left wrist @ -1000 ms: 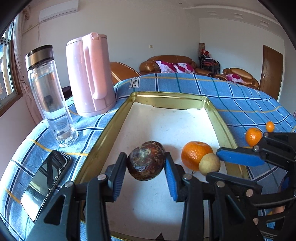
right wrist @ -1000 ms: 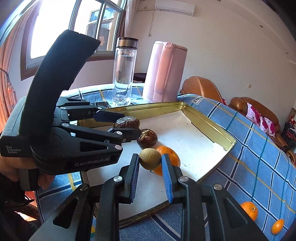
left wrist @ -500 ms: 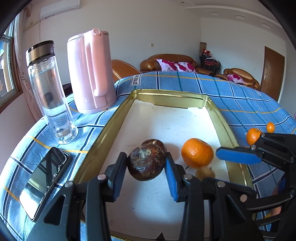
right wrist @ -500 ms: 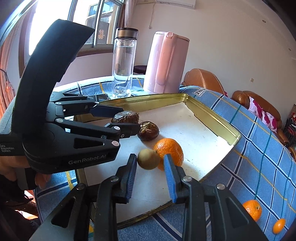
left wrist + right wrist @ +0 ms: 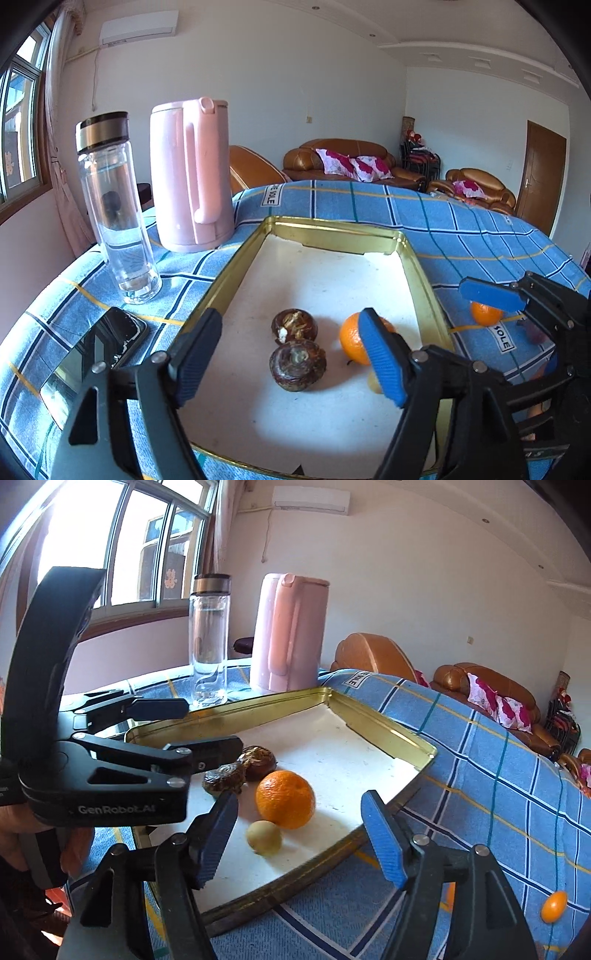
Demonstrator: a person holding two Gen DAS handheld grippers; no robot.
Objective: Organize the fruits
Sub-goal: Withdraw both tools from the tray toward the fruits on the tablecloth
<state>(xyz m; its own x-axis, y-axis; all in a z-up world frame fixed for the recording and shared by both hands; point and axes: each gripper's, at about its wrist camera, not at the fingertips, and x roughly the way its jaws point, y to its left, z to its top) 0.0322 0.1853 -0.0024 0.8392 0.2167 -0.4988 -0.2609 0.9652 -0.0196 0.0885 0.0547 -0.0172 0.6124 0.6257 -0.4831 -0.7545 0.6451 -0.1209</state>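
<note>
Both the left gripper and right gripper are opening with nothing clamped, four fruits lying inside the gold tray; the small yellow fruit, near the tray's front rim, could roll if nudged.

Glossy brass-coloured metal tray on checked cloth.

"GenRobot.AI" is printed in white on the side of the left gripper, seen from right wrist cam. "SOLE" is read on white tags sewn into the blue plaid tablecloth: one near the tray's far corner, one by the small orange at right. Right-cam tag partly cut, "…LE" only.
</note>
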